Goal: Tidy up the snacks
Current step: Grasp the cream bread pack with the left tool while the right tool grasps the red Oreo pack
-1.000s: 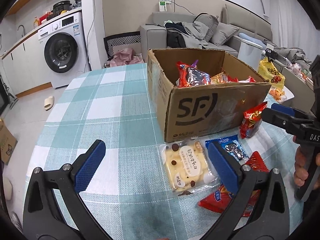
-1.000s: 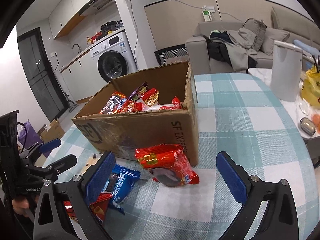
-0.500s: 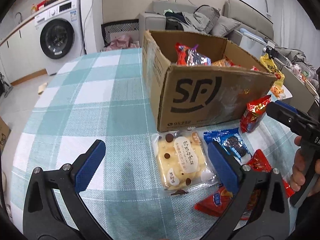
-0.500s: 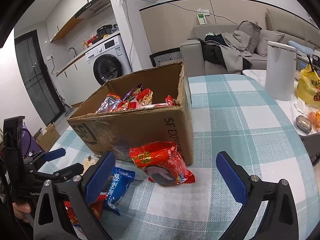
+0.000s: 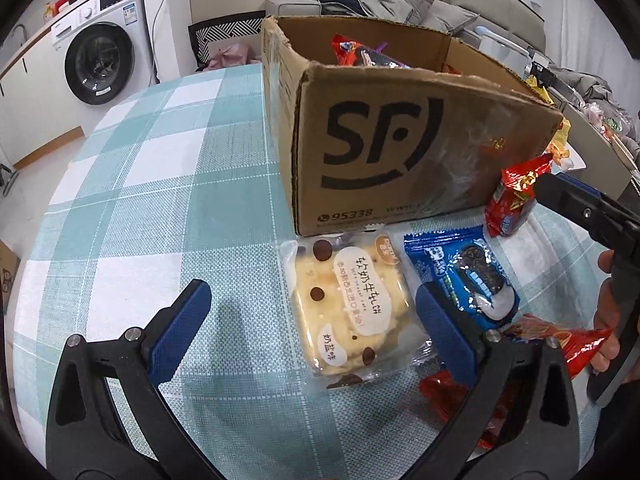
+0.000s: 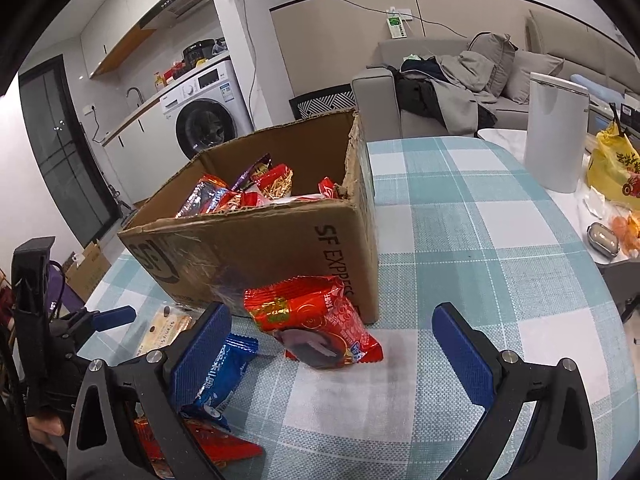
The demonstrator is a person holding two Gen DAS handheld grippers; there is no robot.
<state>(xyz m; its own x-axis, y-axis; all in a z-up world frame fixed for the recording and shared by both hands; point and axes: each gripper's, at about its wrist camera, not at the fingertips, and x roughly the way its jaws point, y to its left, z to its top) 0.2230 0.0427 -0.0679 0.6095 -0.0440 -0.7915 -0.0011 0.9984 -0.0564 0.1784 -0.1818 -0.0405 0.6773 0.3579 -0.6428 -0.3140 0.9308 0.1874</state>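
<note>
A cardboard SF box (image 5: 400, 148) with several snack packs inside stands on the checked table; it also shows in the right wrist view (image 6: 256, 248). My left gripper (image 5: 312, 332) is open and low, its right finger beside a clear pack of yellow nougat biscuits (image 5: 352, 304). A blue Oreo pack (image 5: 464, 276) and red packs (image 5: 516, 196) lie to its right. My right gripper (image 6: 332, 352) is open, with a red snack pack (image 6: 316, 320) lying just ahead between its fingers, against the box. The blue pack (image 6: 220, 376) lies by its left finger.
A white bin (image 6: 556, 132), a yellow bag (image 6: 616, 168) and a small tin (image 6: 604, 238) sit on a side table at the right. A washing machine (image 5: 100, 64) and a sofa (image 6: 460, 84) stand behind the table.
My left gripper has moved forward and down toward the nougat pack and the box. My right gripper has edged closer to the red pack. Both stay open.
</note>
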